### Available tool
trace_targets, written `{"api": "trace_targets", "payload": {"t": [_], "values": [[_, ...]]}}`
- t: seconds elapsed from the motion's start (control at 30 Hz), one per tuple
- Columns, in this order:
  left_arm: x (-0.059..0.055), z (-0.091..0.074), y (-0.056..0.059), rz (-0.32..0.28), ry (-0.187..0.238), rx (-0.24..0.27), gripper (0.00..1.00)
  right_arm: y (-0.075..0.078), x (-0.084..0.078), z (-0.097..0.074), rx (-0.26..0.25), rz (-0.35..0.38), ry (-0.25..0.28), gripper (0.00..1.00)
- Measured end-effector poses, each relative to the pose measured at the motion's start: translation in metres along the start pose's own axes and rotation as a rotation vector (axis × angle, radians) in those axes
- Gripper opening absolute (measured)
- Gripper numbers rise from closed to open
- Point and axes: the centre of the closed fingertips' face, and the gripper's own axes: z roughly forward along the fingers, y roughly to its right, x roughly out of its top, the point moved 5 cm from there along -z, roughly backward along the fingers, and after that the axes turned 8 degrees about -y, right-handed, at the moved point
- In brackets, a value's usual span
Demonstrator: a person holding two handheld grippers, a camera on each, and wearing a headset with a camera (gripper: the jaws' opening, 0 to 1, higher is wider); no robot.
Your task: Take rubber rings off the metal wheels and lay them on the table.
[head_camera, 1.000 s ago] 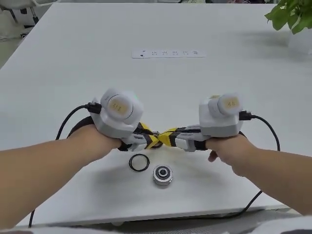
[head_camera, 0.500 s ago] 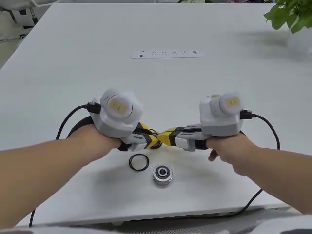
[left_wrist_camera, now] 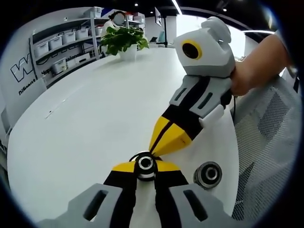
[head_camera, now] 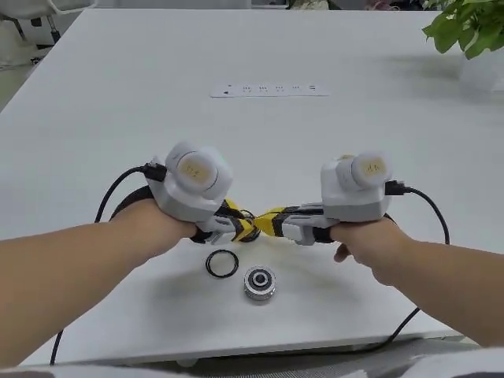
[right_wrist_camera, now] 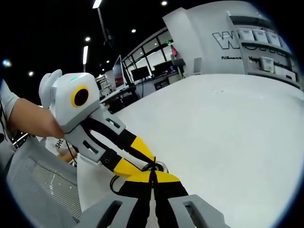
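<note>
My left gripper [head_camera: 239, 227] is shut on a small metal wheel [left_wrist_camera: 145, 163], held just above the white table [head_camera: 331, 134]. From the opposite side my right gripper [head_camera: 266, 224] meets it, its yellow tips shut on the black rubber ring [left_wrist_camera: 151, 153] at the wheel's rim. In the right gripper view my right gripper [right_wrist_camera: 152, 175] pinches the black ring beside the left gripper's fingers [right_wrist_camera: 137, 146]. A loose black rubber ring [head_camera: 222, 264] lies flat on the table just below the grippers. Next to it stands a bare metal wheel [head_camera: 259, 283], also in the left gripper view [left_wrist_camera: 207, 174].
A flat power strip [head_camera: 269, 90] lies farther back in the middle of the table. A potted plant [head_camera: 468, 27] stands at the far right corner. Black cables [head_camera: 110, 197] trail from both grippers. The table's front edge [head_camera: 236, 346] runs just behind the loose wheel.
</note>
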Motion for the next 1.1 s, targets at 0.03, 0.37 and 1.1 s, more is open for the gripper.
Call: {"api": "trace_targets", "payload": {"t": [0.03,0.37,1.1], "values": [[0.0,-0.001,0.001,0.002,0.0,-0.003,0.1,0.0,0.001,-0.001,0.0,0.001,0.003,0.0],[0.004,-0.019,0.006,0.005,0.034,-0.029,0.19,-0.005,0.004,-0.006,0.01,0.014,0.021,0.0],[0.012,-0.077,0.017,-0.02,0.169,-0.044,0.38,-0.015,0.016,-0.018,0.049,0.043,0.071,0.0]]}}
